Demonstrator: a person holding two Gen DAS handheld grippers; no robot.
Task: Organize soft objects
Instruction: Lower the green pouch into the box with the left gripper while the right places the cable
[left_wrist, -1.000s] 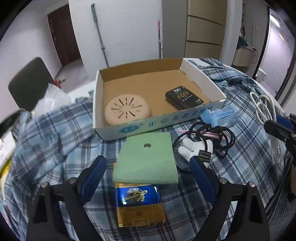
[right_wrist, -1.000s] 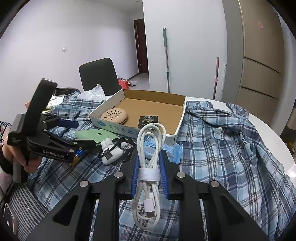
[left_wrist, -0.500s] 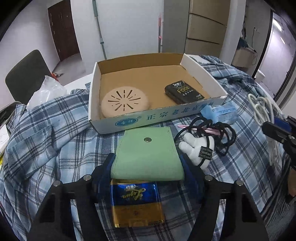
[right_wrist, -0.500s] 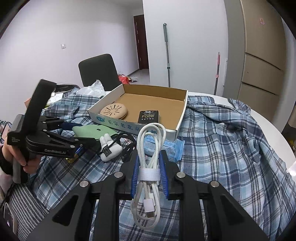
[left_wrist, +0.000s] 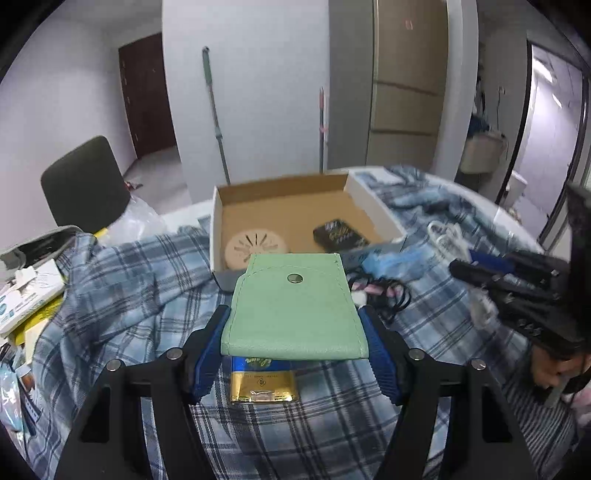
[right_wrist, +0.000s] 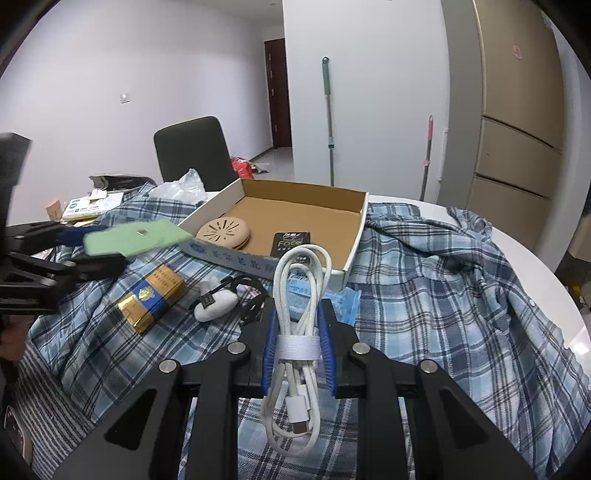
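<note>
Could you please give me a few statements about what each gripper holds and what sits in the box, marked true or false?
1. The left gripper holds the green pouch. True.
2. The right gripper is empty. False: its jaws clamp a white cable.
3. The box holds a beige disc and a black packet. True.
4. The blue-gold pack lies in the box. False: it lies on the plaid cloth.

Home room: round table (right_wrist: 517, 236), chair (right_wrist: 190, 155), mop (right_wrist: 328, 118), wooden wardrobe (right_wrist: 517, 122).
</note>
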